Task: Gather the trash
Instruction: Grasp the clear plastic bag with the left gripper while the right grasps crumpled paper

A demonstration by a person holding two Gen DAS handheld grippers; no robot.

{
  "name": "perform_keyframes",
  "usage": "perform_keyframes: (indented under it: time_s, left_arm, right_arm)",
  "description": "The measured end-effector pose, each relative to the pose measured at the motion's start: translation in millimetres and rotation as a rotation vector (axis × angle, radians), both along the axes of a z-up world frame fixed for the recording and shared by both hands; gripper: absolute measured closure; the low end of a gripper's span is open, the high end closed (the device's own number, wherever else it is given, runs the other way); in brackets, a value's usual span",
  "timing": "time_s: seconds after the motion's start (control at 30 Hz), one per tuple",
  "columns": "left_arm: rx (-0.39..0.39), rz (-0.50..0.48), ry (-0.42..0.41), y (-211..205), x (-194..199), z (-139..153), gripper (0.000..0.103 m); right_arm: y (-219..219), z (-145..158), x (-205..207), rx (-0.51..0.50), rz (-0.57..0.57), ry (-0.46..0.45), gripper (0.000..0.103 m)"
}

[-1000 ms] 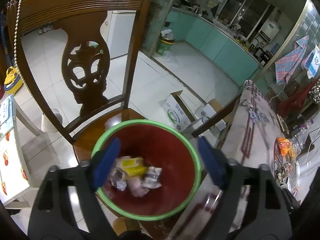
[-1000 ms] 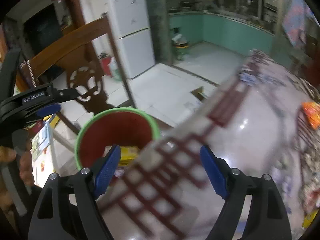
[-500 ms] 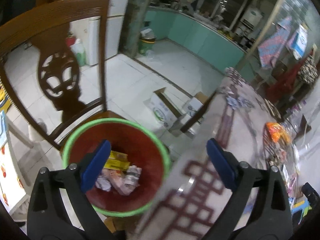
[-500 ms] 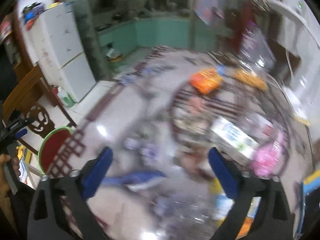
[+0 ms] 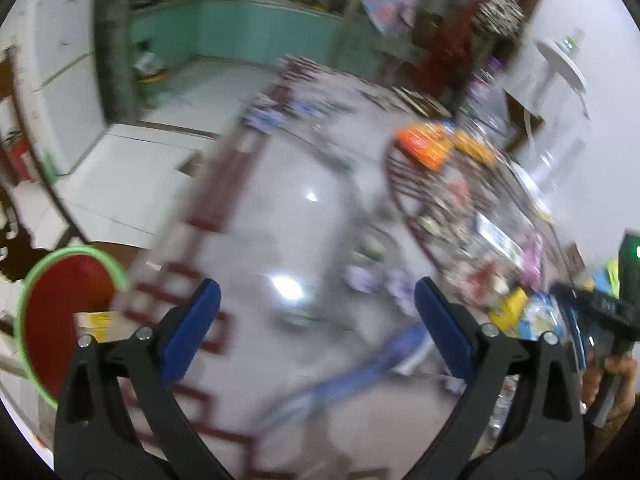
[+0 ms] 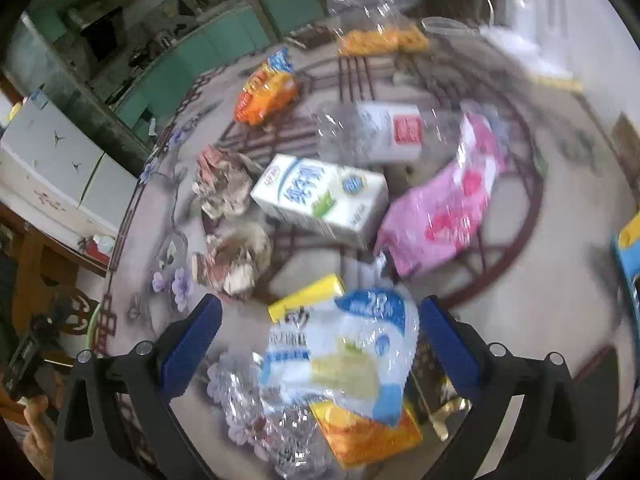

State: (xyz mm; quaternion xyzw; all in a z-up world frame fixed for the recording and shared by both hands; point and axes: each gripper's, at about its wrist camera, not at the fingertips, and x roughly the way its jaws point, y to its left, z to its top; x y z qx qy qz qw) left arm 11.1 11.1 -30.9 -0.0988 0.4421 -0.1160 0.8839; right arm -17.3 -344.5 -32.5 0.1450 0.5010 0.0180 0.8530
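My left gripper (image 5: pixel 316 312) hangs open over the patterned table top (image 5: pixel 280 208), nothing between its blue pads. The red bin with a green rim (image 5: pixel 60 292) sits at the lower left, holding a yellow packet. My right gripper (image 6: pixel 320 332) is open above a blue and white plastic bag (image 6: pixel 344 360), which lies between the pads without touching them. Beyond it lie a white milk carton (image 6: pixel 320 196), a pink wrapper (image 6: pixel 444 208), an orange snack bag (image 6: pixel 266 92), a clear bottle with a white and red label (image 6: pixel 384 130), crumpled brown paper (image 6: pixel 228 256) and an orange packet (image 6: pixel 364 436).
The table edge with its dark red border (image 5: pixel 224 184) runs beside the bin. A white fridge (image 6: pixel 48 168) and green kitchen counters (image 5: pixel 248 40) stand behind. A hand with the other gripper (image 5: pixel 608 344) shows at the right in the left wrist view. A blue and yellow thing (image 6: pixel 628 256) lies at the table's right.
Both grippers swung away from the bin and chair over to the table. The right one now looks down on the pile of trash; both jaws opened wider.
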Motion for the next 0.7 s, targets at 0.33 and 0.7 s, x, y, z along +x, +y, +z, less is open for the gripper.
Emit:
perform_keyframes:
  time_s: [0.33,0.7]
  left_arm:
    - [0.040,-0.088,0.067,-44.2,-1.2,-22.7,0.007]
    - [0.003,-0.312,0.223,-85.6,-21.3,-41.3,0.007]
  right_arm:
    - [88.5,-20.1,51.7,-0.102,0.211,-0.003,0.007]
    - [49.2,-34.6,71.2,0.081,0.108,0.059,0.073]
